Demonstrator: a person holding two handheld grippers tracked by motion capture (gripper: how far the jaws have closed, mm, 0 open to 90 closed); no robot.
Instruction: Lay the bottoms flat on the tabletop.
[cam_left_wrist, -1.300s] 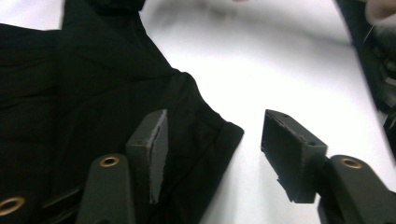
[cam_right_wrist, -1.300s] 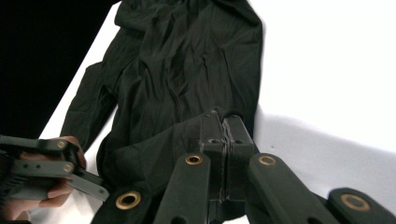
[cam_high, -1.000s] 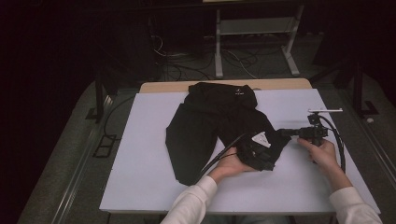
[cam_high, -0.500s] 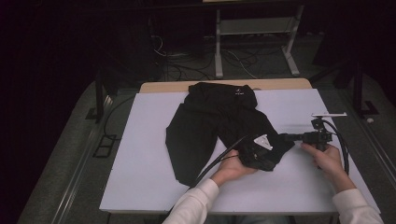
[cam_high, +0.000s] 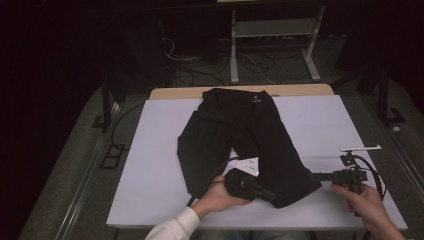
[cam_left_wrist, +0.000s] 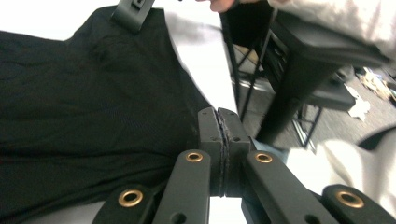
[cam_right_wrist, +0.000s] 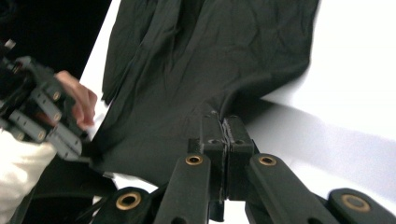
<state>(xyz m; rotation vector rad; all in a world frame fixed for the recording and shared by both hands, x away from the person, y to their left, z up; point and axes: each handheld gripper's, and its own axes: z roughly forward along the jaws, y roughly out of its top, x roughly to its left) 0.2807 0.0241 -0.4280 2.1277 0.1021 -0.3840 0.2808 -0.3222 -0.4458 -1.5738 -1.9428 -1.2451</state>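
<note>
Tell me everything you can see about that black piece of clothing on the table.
The black shorts lie flat on the white table, waistband at the far edge with a small pale label, two legs pointing toward the person. The fabric looks thin, matte and slightly wrinkled. The left gripper and right gripper each pinch the nearer leg's hem.

Dim room; grey carpeted floor (cam_high: 75, 175); tangled black cables (cam_high: 200, 70) beside white metal stand frame (cam_high: 272, 35) behind table.

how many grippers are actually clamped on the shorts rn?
2. The left gripper pinches the black shorts at the near hem; the right gripper pinches that leg's outer corner.
</note>
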